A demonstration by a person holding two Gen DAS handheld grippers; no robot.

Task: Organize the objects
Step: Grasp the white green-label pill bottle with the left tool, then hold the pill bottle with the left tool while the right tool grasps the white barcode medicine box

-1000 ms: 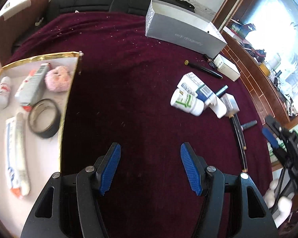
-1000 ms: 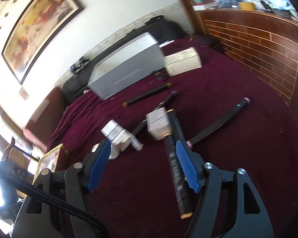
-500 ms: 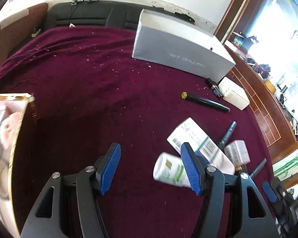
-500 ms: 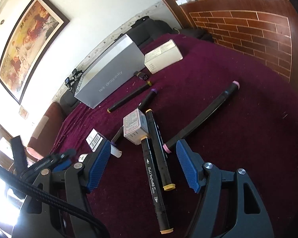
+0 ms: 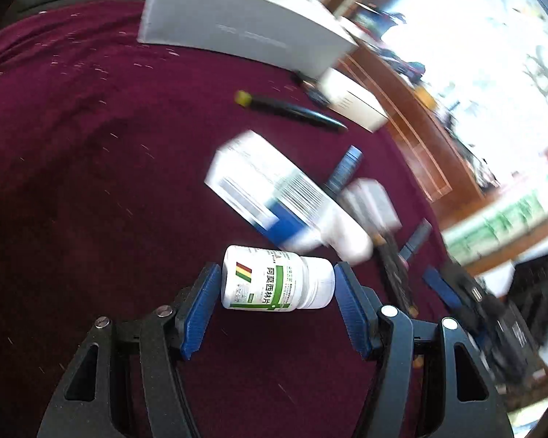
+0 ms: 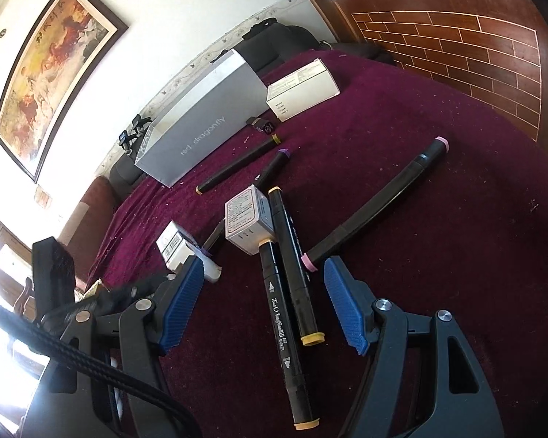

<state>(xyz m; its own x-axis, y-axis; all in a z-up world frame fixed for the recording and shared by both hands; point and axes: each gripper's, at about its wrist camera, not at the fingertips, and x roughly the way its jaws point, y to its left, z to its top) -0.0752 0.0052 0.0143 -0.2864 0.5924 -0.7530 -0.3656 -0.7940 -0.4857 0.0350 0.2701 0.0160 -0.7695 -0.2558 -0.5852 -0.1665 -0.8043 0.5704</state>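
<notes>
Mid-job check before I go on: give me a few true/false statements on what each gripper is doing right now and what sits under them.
1. The left gripper has the white pill bottle between its pads. True.
2. The bottle stands upright in the grip. False: it lies sideways, cap toward the right pad.
3. The right gripper is shut on a marker. False: it is open, above two black markers.
4. The small white cube box lies against those markers' far ends. True.
5. The pink-capped marker sits inside the grey box. False: it lies on the maroon cloth.
</notes>
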